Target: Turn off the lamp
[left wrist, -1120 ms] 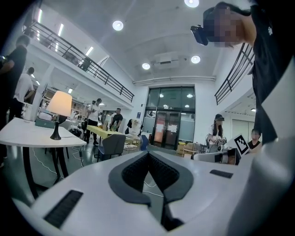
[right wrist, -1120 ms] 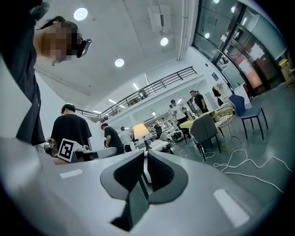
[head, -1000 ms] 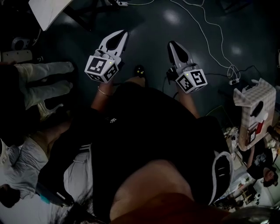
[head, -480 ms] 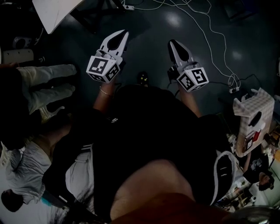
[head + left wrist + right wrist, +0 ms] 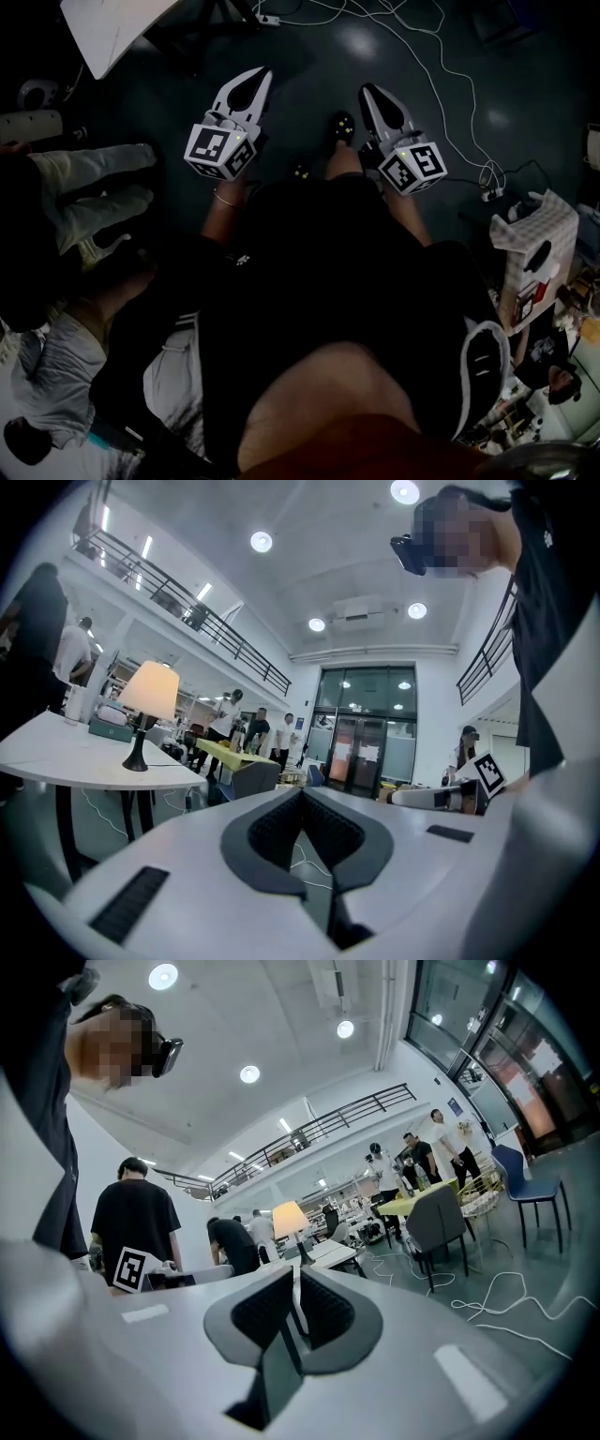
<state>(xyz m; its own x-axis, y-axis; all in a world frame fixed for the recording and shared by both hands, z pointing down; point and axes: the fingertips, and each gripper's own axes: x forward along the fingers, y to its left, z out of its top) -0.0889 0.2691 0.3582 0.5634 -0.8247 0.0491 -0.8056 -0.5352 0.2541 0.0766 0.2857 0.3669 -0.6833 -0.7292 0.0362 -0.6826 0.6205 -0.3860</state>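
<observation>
the white curved-edge surface (image 5: 56, 757) lies ahead of you. the lit cream-shaded lamp with a dark stem (image 5: 148, 694) stands on it, well apart from both tools. your left tool (image 5: 302, 794) and right tool (image 5: 293, 1274) stay pinched together, empty. your black shoe (image 5: 343, 127) has just stepped forward between them: you're walking in, and the switch looks out of reach for now.

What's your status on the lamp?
Left gripper, right gripper shut, empty. Lamp lit on white table, out of reach. Loose cables ahead.
</observation>
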